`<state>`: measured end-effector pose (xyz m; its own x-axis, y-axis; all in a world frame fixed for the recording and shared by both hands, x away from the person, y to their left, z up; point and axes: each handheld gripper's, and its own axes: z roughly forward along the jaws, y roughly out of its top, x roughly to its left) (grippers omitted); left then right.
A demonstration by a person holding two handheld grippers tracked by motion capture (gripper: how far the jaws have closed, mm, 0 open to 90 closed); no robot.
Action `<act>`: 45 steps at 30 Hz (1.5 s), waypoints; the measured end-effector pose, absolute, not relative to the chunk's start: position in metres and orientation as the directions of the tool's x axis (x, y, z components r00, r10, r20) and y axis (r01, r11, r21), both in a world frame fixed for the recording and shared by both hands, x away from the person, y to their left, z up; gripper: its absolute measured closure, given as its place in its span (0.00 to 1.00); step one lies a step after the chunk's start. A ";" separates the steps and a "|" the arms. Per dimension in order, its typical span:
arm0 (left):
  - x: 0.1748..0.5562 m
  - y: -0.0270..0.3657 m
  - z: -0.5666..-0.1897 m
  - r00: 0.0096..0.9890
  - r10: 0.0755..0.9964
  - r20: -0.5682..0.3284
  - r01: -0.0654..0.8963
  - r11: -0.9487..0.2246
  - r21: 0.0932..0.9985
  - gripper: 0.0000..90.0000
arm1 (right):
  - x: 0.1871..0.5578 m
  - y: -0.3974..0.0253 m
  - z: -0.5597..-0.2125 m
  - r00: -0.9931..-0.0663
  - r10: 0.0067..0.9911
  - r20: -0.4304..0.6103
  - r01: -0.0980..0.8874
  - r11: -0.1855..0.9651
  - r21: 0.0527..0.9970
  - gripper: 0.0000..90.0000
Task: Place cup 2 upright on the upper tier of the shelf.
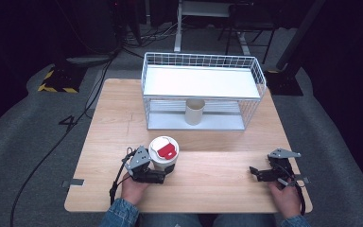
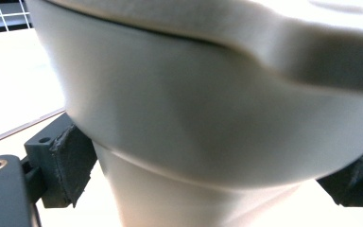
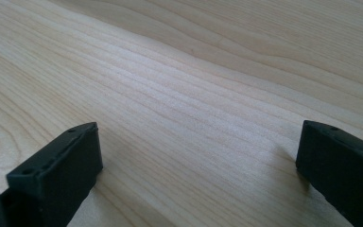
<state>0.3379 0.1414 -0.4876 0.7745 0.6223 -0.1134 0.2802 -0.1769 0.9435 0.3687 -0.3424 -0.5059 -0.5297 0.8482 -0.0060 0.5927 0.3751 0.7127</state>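
A white lidded paper cup with a red label on its lid stands on the wooden table, front left of centre. My left gripper is shut on the cup; in the left gripper view the cup's wall looms close and the black pads press its narrower lower body on both sides. My right gripper rests low over the table at the front right, jaws pointing left. It stands open, with bare wood between the fingers.
A white wire rack with a flat upper shelf stands at the back of the table. A plain beige cup sits upright on its lower level. Bare wood lies between the two grippers and in front of the rack.
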 end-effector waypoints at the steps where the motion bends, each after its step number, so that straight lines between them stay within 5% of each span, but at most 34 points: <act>1: 0.338 0.142 -0.487 0.773 0.626 -0.104 0.275 -0.182 0.944 0.09 | 0.369 -0.342 -0.506 -0.530 0.848 -0.006 0.593 0.375 0.713 0.01; 30: 0.332 0.143 -0.468 0.749 0.641 -0.167 0.336 -0.150 0.930 0.10 | 0.368 -0.342 -0.506 -0.520 0.854 -0.008 0.598 0.371 0.711 0.01; 45: 0.331 0.150 -0.423 0.729 0.670 -0.138 0.292 -0.121 0.949 0.10 | 0.369 -0.342 -0.506 -0.520 0.854 -0.008 0.598 0.371 0.711 0.00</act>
